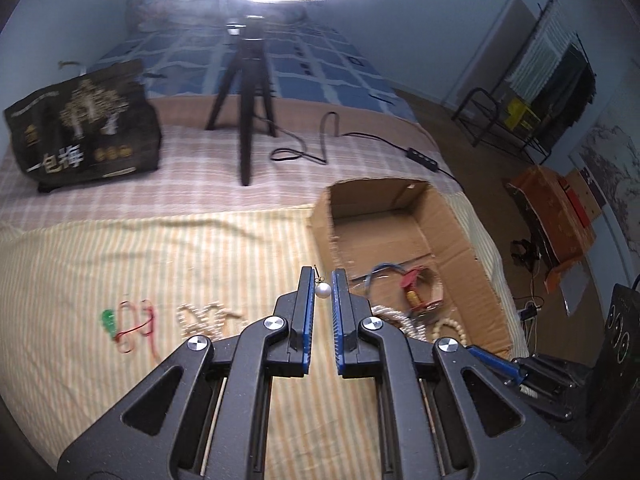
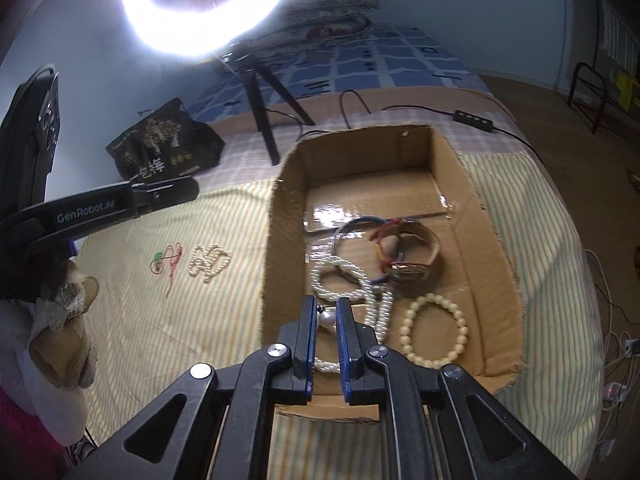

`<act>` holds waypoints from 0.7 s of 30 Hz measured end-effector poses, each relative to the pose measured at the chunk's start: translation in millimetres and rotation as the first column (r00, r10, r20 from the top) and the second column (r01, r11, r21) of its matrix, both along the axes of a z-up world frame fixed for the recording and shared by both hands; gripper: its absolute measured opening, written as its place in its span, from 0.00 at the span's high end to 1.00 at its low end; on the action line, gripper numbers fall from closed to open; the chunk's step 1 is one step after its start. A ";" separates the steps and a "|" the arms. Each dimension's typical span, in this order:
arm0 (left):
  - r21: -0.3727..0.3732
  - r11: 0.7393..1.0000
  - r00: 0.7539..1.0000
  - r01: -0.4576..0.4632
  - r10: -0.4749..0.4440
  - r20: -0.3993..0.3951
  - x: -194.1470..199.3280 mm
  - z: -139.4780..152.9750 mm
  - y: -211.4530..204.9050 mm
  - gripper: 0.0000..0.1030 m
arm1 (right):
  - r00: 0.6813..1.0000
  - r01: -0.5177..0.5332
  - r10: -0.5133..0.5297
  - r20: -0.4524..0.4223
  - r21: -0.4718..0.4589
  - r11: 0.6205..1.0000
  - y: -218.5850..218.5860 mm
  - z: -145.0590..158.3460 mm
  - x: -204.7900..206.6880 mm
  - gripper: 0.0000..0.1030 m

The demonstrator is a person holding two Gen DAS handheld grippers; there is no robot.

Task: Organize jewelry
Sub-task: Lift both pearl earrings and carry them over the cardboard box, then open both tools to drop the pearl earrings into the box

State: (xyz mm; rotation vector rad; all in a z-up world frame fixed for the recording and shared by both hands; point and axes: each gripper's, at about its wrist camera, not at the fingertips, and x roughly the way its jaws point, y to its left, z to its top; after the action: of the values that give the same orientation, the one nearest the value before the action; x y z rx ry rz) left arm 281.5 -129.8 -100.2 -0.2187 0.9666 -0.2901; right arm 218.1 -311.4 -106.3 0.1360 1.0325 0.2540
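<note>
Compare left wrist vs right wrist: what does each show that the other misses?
Left wrist only: a clothes rack and a speaker at right.
Right wrist only: the whole box floor with the cream bracelet, plus a sleeve at left.
Both: the box, tripod, black bag, the loose pearls and red cord on the cloth; each tongs pinches a pearl earring.

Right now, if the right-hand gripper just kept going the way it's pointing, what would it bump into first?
Probably the pearl necklace lying in the cardboard box, just beyond the right gripper, which already pinches a pearl earring. Depth is hard to judge.
</note>
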 end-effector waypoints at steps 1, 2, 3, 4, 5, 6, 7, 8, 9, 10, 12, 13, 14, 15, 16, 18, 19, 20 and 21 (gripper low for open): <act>0.002 1.000 1.000 0.009 -0.009 0.002 1.6 0.0 -5.3 0.94 | 1.000 0.003 -0.003 -0.001 0.000 1.000 -2.7 -0.4 -0.6 0.93; 0.005 1.000 1.000 0.018 -0.018 0.004 4.4 -0.4 -11.8 0.94 | 1.000 0.008 -0.008 -0.002 0.000 1.000 -5.6 -1.0 -0.8 0.93; 0.003 1.000 1.000 0.022 -0.022 0.003 6.8 -1.1 -16.4 0.94 | 1.000 0.011 -0.011 -0.004 0.000 1.000 -8.2 -1.9 -0.6 0.93; 0.001 1.000 1.000 0.025 -0.025 0.000 9.2 -2.4 -19.2 0.94 | 1.000 0.015 -0.015 -0.005 -0.001 1.000 -10.4 -2.4 -0.4 0.93; -0.002 1.000 1.000 0.031 -0.031 -0.002 11.8 -3.9 -23.3 0.94 | 1.000 0.019 -0.019 -0.007 0.000 1.000 -13.0 -3.3 0.0 0.93; 0.000 0.999 0.999 0.035 -0.035 -0.005 14.7 -5.7 -27.6 0.94 | 1.000 0.023 -0.023 -0.010 0.001 1.000 -15.4 -4.3 0.6 0.93; 0.001 0.999 0.999 0.040 -0.040 -0.008 17.6 -7.7 -31.7 0.94 | 1.000 0.026 -0.026 -0.011 0.001 1.000 -16.7 -4.7 0.7 0.93; 0.003 0.999 0.999 0.045 -0.045 -0.010 20.2 -9.5 -35.7 0.94 | 0.999 0.029 -0.029 -0.013 0.002 1.000 -18.3 -5.5 0.9 0.93; 0.006 0.999 0.999 0.050 -0.050 -0.013 22.3 -11.2 -39.4 0.94 | 0.999 0.031 -0.031 -0.016 0.003 1.000 -19.7 -6.2 1.1 0.93; 0.009 0.998 0.998 0.055 -0.055 -0.015 24.0 -13.0 -42.4 0.94 | 0.999 0.034 -0.034 -0.017 0.002 0.999 -21.3 -7.1 1.6 0.93; 0.017 0.998 0.998 0.064 -0.064 -0.019 28.3 -15.8 -50.2 0.94 | 0.999 0.037 -0.037 -0.021 0.003 0.999 -23.6 -8.9 2.3 0.93; 0.020 0.997 0.998 0.068 -0.068 -0.019 30.3 -17.1 -53.4 0.94 | 0.999 0.038 -0.038 -0.023 0.002 0.999 -24.4 -10.0 3.1 0.93; 0.026 0.997 0.997 0.073 -0.073 -0.020 32.7 -17.9 -57.7 0.94 | 0.999 0.038 -0.038 -0.024 0.001 0.999 -25.1 -10.9 4.0 0.93; 0.030 0.997 0.997 0.076 -0.076 -0.020 33.9 -18.3 -60.8 0.94 | 0.999 0.039 -0.039 -0.024 0.000 0.999 -25.1 -11.2 4.2 0.93; 0.034 0.996 0.997 0.079 -0.078 -0.020 35.0 -18.8 -63.0 0.94 | 0.999 0.040 -0.040 -0.024 0.000 0.999 -25.7 -11.3 4.7 0.93; 0.042 0.996 0.996 0.084 -0.083 -0.019 37.1 -18.6 -67.9 0.94 | 0.999 0.042 -0.042 -0.022 -0.001 0.999 -26.6 -11.7 5.9 0.92; 0.044 0.995 0.996 0.087 -0.086 -0.019 37.5 -18.2 -69.6 0.94 | 0.999 0.042 -0.042 -0.020 -0.004 0.999 -26.8 -11.7 6.1 0.91; 0.047 0.995 0.996 0.090 -0.089 -0.017 37.7 -17.5 -71.9 0.94 | 0.999 0.042 -0.042 -0.017 -0.005 0.999 -27.1 -11.5 6.3 0.90; 0.051 0.995 0.996 0.091 -0.090 -0.016 37.7 -17.1 -73.0 0.94 | 0.999 0.042 -0.042 -0.017 -0.005 0.999 -27.6 -11.6 6.8 0.88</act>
State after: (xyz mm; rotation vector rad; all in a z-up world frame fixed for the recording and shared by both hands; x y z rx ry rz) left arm 319.3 -202.9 -117.3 -0.1297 0.9982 -0.3467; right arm 225.0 -339.0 -117.9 0.1561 1.0459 0.2123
